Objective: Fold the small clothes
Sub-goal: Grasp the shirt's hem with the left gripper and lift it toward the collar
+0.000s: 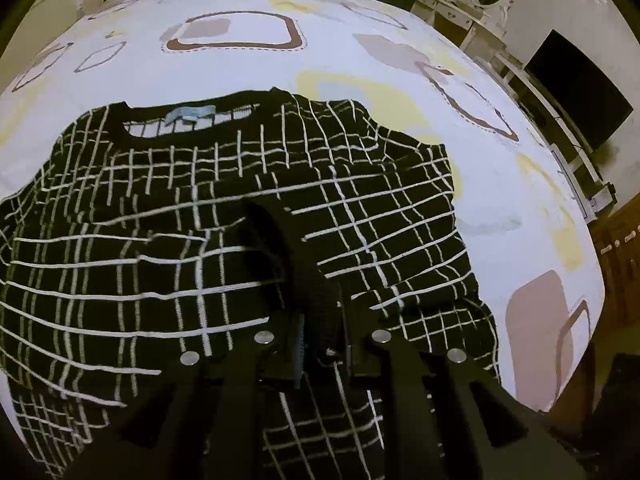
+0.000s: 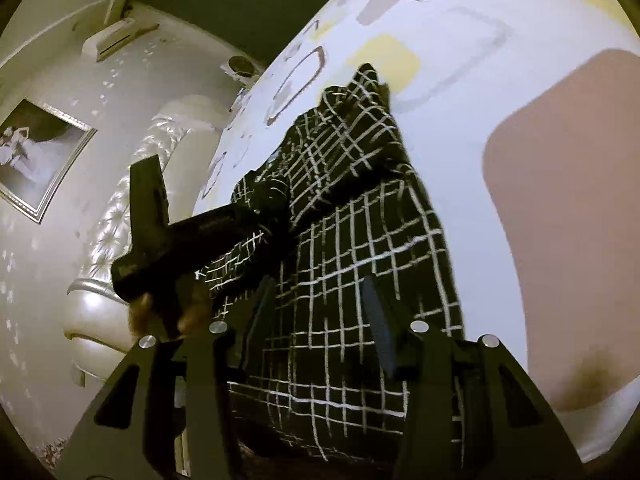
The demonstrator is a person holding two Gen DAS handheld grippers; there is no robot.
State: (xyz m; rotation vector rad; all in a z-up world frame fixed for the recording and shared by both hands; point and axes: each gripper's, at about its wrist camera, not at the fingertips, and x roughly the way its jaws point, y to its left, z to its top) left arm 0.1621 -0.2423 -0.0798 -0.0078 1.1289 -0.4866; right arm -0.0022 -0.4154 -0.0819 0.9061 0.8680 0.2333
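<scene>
Left gripper (image 1: 320, 344) nearest: jaws almost shut, pinching a plain black ribbed band, likely the cuff (image 1: 304, 280) of a sleeve, carried over the sweater's chest. Black sweater (image 1: 160, 208) with white grid lines spread flat on the bed, neckline and pale blue label (image 1: 191, 114) at the far end from that gripper. Right gripper (image 2: 316, 320) jaws about half open, gripping nothing; sweater cloth lies under and between the fingers near the hem end, pads not pressing, as far as visible. Seen from the right wrist, left gripper body hangs over the sweater's far side, a hand partly visible behind it.

Step judged: sleeve fold-in, mid-way, sleeve brought across the body. Next calls for laying the cuff flat on the chest, releasing, then same for the other sleeve before folding hem to neck. Risk: bunching under the cuff.

Beyond the sweater: white bedsheet (image 1: 360, 20) printed with brown, beige and yellow rounded squares. Further: padded pearly headboard (image 2: 132, 200), framed picture (image 2: 36, 152), wall air conditioner (image 2: 116, 38). On the other side, dark screen (image 1: 580, 92) on shelving.
</scene>
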